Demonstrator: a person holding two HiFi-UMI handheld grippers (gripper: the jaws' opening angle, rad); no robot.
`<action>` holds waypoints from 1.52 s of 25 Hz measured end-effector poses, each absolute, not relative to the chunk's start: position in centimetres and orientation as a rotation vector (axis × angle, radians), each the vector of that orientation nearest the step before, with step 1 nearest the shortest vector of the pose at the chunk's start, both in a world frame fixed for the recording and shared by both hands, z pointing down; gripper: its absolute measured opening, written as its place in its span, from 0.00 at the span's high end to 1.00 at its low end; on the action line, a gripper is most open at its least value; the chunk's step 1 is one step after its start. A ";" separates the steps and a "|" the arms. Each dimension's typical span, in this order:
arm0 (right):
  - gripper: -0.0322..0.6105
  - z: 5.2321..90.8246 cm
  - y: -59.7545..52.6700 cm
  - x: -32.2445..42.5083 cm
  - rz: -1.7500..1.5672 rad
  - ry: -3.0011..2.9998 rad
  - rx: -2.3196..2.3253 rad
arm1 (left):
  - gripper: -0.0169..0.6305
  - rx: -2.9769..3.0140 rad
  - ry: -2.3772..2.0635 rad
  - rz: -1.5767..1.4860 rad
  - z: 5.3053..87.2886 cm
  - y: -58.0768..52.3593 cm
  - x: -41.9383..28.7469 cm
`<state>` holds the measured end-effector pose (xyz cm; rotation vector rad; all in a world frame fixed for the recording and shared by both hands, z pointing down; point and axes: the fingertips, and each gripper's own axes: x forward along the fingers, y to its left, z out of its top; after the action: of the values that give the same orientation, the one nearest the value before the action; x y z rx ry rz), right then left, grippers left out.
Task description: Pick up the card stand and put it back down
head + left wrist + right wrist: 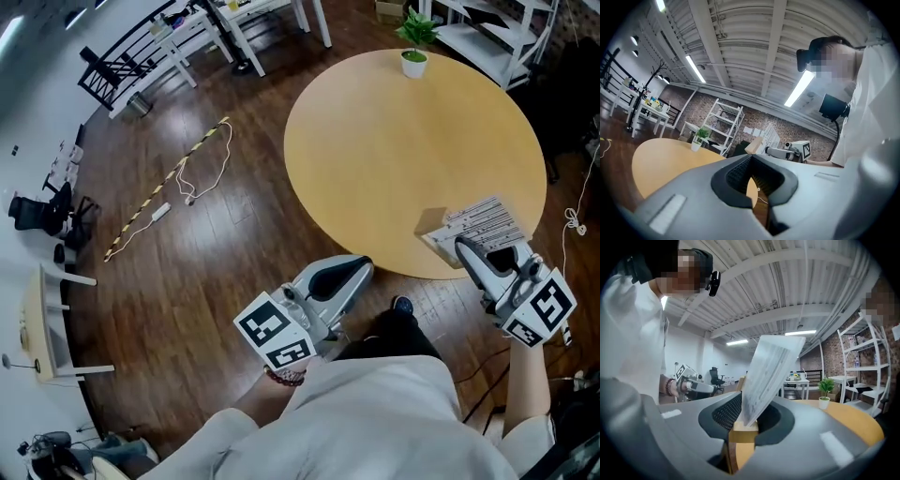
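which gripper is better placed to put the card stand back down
Right. The right gripper is shut on the card stand by its wooden base, over the round table at its near edge, so it likely only has to lower and release. The left gripper is empty, off the table above the wooden floor.

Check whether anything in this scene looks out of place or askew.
Two things stand out. On the floor left of the table, a striped pole and a loose white cable lie strewn about. At the table's near edge, the card stand sits clamped in the right gripper's jaws, its card leaning sideways.
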<state>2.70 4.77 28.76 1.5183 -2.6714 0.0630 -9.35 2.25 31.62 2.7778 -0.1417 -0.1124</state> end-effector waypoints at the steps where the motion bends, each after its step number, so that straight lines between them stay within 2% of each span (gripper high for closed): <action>1: 0.81 28.3 5.9 2.0 0.045 -2.672 1.515 | 0.97 2.788 -0.127 -0.114 31.1 3.3 -9.5; 6: 0.81 28.3 10.0 -0.1 -0.009 -2.675 1.526 | 0.97 2.847 -0.042 -0.148 29.7 8.3 -9.6; 8: 0.81 28.1 11.0 0.5 -0.002 -2.699 1.537 | 0.97 2.880 0.004 -0.133 29.2 10.0 -8.6; 10: 0.81 28.1 12.3 2.1 -0.007 -2.709 1.540 | 0.93 2.910 0.030 -0.101 29.2 12.1 -6.8; 12: 0.81 27.9 13.4 3.1 -0.017 -2.713 1.542 | 0.94 2.924 0.031 -0.105 29.0 13.5 -5.7; 13: 0.81 27.7 13.6 3.2 -0.018 -2.716 1.547 | 0.97 2.920 0.021 -0.115 28.9 13.7 -5.7; 18: 0.81 27.4 14.2 4.4 -0.015 -2.729 1.552 | 0.97 2.981 -0.039 -0.007 29.5 14.5 -4.7; 38: 0.81 29.4 14.1 5.9 0.021 -2.702 1.563 | 0.97 2.936 -0.099 0.028 31.2 13.3 -4.9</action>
<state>5.92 14.06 29.36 1.5629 -2.7020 0.0214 -4.92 13.27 31.15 2.9363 -0.0992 0.0279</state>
